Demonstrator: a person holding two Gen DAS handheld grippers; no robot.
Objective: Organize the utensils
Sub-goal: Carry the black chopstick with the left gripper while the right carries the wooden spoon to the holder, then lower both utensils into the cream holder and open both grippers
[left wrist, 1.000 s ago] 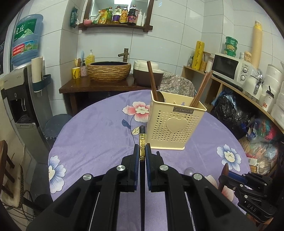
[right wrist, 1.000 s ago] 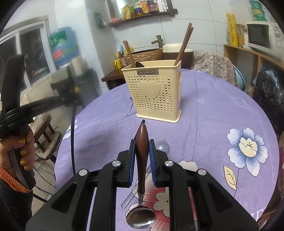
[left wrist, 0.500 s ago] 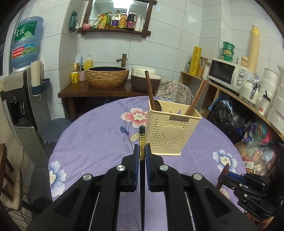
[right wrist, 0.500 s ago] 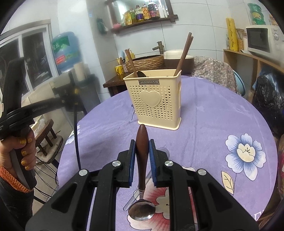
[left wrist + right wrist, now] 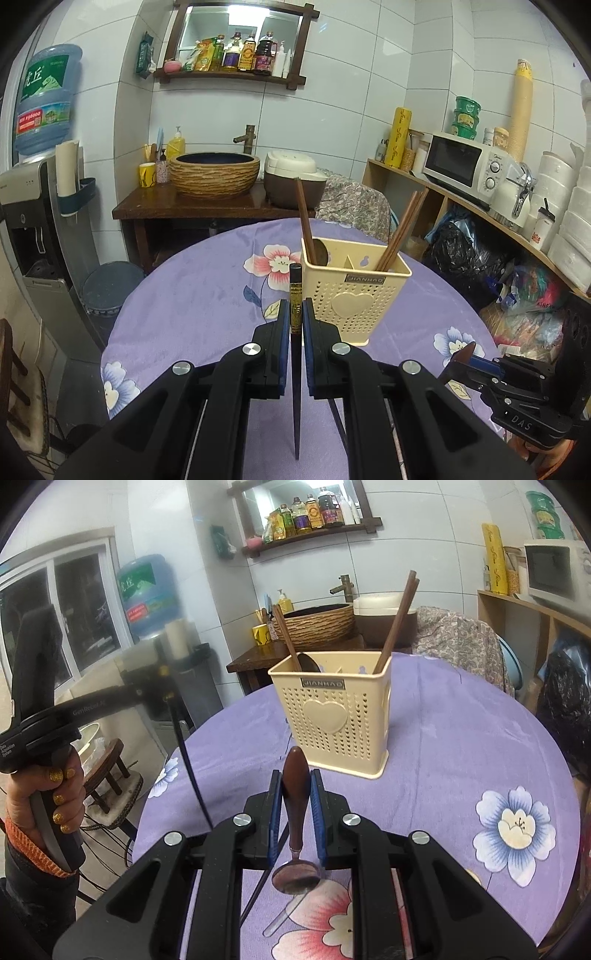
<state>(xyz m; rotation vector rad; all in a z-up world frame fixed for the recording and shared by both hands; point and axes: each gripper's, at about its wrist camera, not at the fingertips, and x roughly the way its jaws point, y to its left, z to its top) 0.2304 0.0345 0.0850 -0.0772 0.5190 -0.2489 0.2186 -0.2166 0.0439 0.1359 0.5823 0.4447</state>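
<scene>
Our left gripper (image 5: 295, 314) clamped a dark gold-banded chopstick (image 5: 295, 295); our right gripper (image 5: 295, 790) clamped a brown-handled steel spoon (image 5: 295, 786), mid-frame.

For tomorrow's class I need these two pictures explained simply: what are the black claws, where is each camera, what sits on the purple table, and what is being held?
No robot is here: a person holds a two-finger gripper in each hand, and a fisheye camera on each gripper looks forward along its fingers. The left wrist view shows the left gripper shut on a dark chopstick, with its tip pointing back towards the camera. The right wrist view shows the right gripper shut on a spoon by its brown handle, its metal bowl hanging below. That view also shows the person's left hand around the other gripper's handle. On the table, covered in purple flowered cloth, stands a cream utensil holder that already holds a spoon and chopsticks. A clear spoon and another chopstick lie on the cloth.
</scene>
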